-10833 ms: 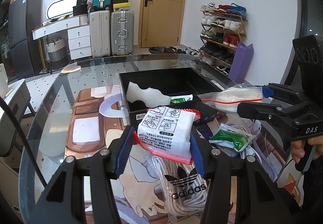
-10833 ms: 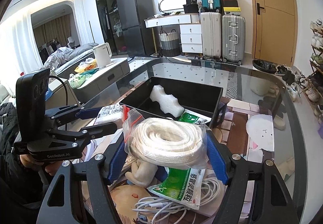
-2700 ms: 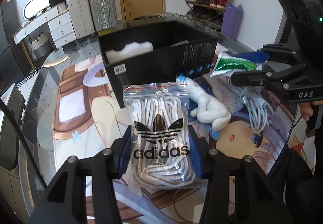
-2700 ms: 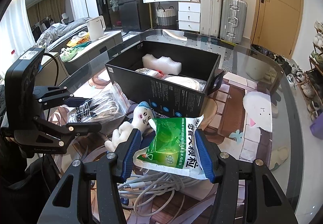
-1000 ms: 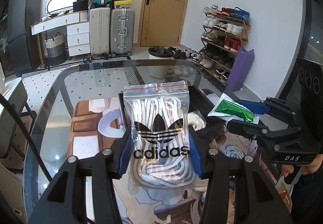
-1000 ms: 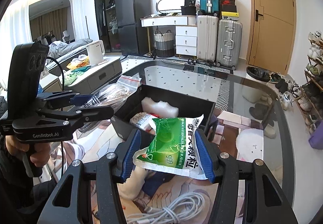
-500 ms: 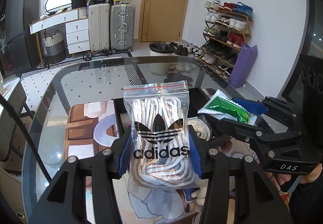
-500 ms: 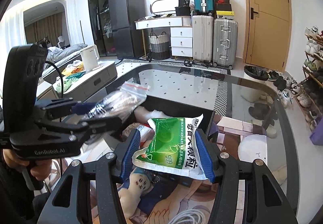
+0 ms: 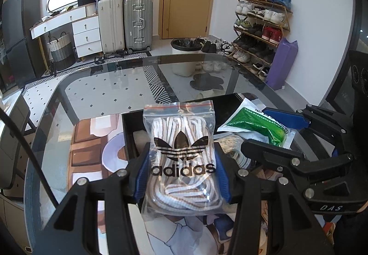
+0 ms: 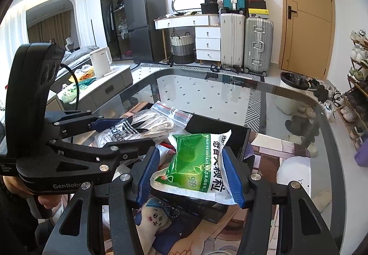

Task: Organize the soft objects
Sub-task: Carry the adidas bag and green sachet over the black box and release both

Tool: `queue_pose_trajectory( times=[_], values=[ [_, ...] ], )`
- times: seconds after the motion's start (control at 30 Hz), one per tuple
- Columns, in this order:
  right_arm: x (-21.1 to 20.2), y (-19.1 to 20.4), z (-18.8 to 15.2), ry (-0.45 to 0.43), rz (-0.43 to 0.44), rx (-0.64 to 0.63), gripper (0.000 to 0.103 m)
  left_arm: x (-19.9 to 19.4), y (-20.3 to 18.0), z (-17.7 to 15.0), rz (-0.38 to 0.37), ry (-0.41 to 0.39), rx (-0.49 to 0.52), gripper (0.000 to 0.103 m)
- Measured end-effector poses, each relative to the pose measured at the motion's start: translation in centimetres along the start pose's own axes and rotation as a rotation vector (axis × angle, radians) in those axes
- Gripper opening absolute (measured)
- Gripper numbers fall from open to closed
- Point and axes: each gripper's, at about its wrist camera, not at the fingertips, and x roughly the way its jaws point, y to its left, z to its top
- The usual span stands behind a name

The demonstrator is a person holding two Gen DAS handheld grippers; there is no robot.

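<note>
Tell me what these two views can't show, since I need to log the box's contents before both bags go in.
- Box interior: both views, mostly covered by the laces bag and green pouch held over it.
- Coiled rope in the box: left view, only a part shows behind the right gripper.
- Plush doll: right view, body hidden by the gripper frame.
- Pouch print: too small to read.

Far half of the glass table (image 9: 110, 85), upper centre in both views, I see bare. Lower centre is crowded: the open black box (image 10: 239, 137) sits behind both loaded grippers, the left gripper (image 10: 128, 129) and right gripper (image 9: 273, 133) nearly touching over it.
</note>
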Motion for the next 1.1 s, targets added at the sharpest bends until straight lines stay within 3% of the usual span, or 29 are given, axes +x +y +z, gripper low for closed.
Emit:
queue_pose_trajectory(
  times=[0.73,0.83,0.97,1.1],
  values=[
    [2.3,-0.3,0.6,0.013,-0.016,-0.027,0.058,1.7,0.4,0.1,0.007,0.017,-0.007,0.049],
    [2.5,-0.4,0.7,0.009,-0.012,-0.023,0.062,1.8,0.5,0.2,0.004,0.021,-0.009,0.049],
    [2.2,-0.6,0.7,-0.016,-0.028,-0.019,0.074,1.8,0.7,0.2,-0.002,0.02,-0.01,0.049],
    [1.7,-1.1,0.6,-0.021,-0.037,0.005,0.077,1.5,0.7,0.2,-0.004,0.017,-0.018,0.053]
  ],
)
